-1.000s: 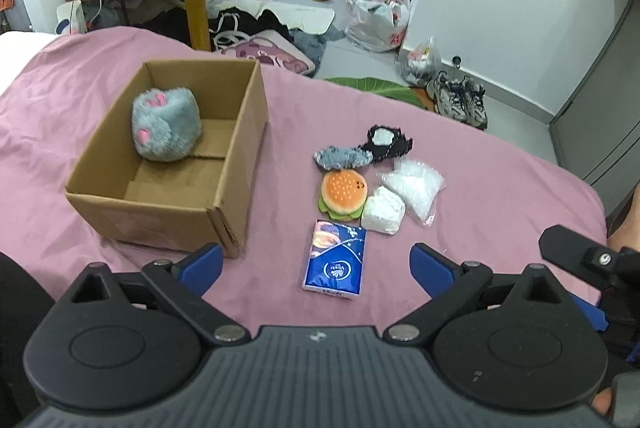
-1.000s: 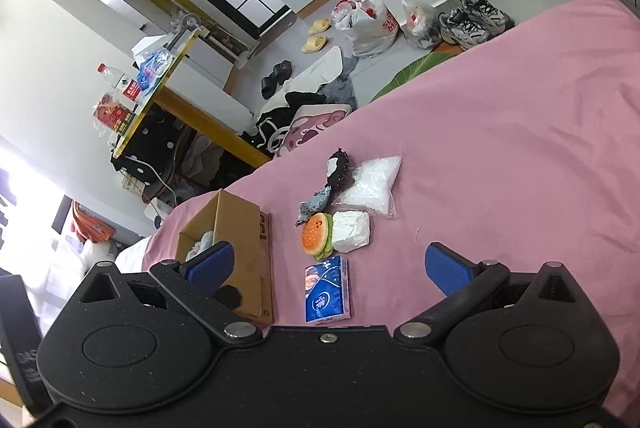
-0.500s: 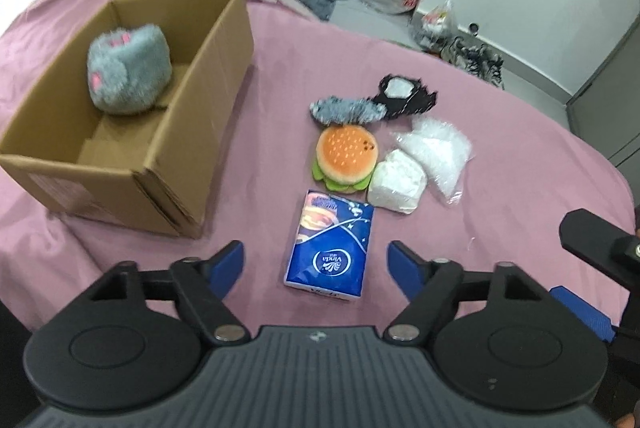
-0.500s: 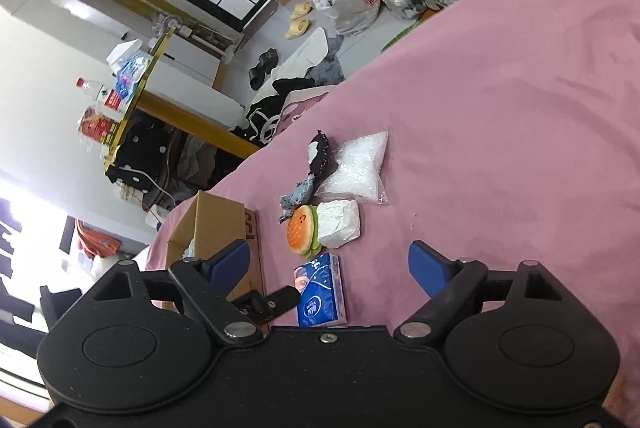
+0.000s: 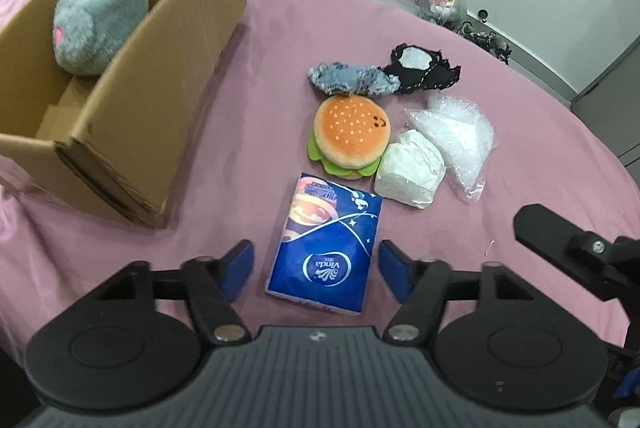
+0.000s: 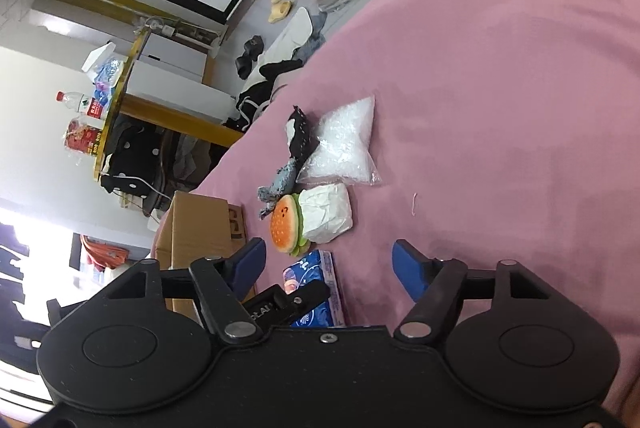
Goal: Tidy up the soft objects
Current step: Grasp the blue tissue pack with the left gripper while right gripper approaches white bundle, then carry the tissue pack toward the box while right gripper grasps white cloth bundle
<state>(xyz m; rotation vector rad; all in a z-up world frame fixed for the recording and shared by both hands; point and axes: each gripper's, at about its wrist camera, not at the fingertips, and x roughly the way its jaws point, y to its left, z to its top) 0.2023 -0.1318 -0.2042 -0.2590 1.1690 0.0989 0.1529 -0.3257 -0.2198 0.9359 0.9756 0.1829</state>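
1. My left tongs (image 5: 316,266) spread wide, straddling the near end of the Vinda tissue pack (image 5: 326,242) on the pink bedsheet (image 5: 500,67); no contact seen.
2. Right tongs (image 6: 326,266) open, empty, off to the pack's right.
3. Cardboard box (image 5: 168,107), left of the pack, holds the grey plush (image 5: 96,23).
4. Risk: the slick wrapper may squirt out, or the plush burger (image 5: 350,135) just beyond gets nudged.

A blue tissue pack (image 5: 326,244) lies flat on the pink bed (image 5: 540,131); just beyond it sit a burger plush (image 5: 350,133) and a white wrapped bundle (image 5: 410,169); farther on lie a clear bubble bag (image 5: 454,137), a grey fuzzy piece (image 5: 352,79) and a black-and-white piece (image 5: 420,67). A grey plush (image 5: 98,23) rests inside the open cardboard box (image 5: 160,75).
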